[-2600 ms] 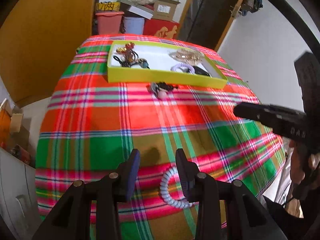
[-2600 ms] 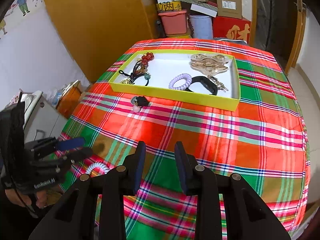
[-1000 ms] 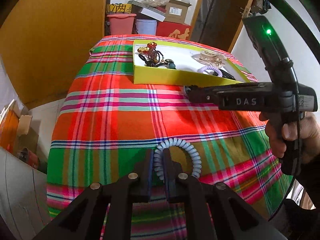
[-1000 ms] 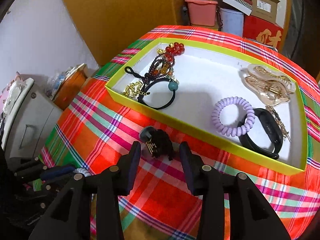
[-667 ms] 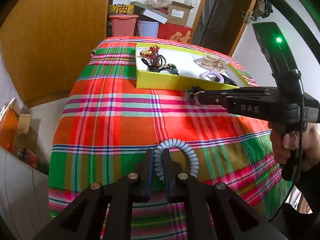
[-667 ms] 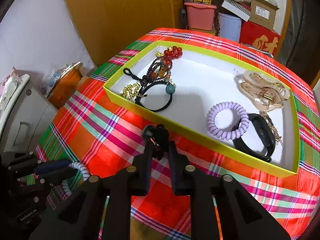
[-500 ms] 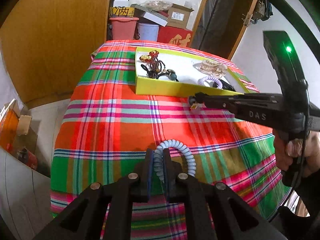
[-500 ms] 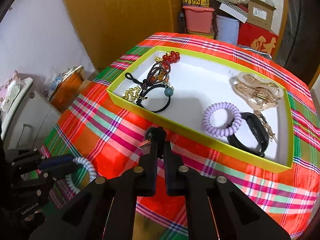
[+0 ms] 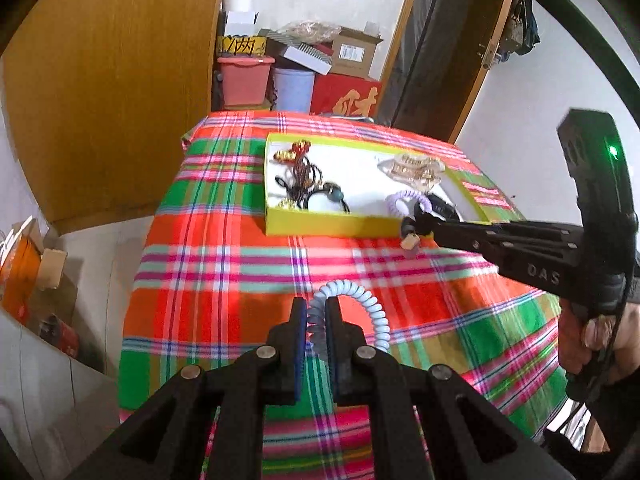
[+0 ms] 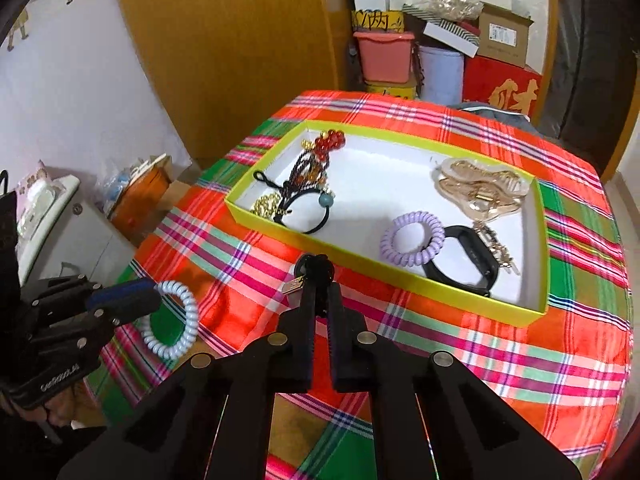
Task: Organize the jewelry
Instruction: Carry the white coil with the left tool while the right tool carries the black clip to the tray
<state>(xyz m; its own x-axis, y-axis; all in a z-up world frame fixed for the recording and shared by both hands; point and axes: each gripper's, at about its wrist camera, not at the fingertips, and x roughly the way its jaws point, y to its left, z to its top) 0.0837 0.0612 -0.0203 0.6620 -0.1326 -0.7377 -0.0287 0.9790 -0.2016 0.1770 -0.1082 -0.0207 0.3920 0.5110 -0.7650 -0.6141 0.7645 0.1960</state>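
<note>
A plaid tablecloth (image 10: 500,364) covers the table, and on it sits a yellow tray (image 10: 400,276) already holding a purple coil tie (image 10: 412,240), a black band and beaded pieces. Both pickups look done: the left gripper (image 9: 316,320) pinches a pale blue coil hair tie (image 9: 360,308) clear of the cloth, and the right gripper (image 10: 320,280) has its jaws pressed together on a small dark hair tie with a charm (image 10: 310,266) just before the tray's near wall. Next, each piece needs carrying over that wall and releasing on bare white floor
</note>
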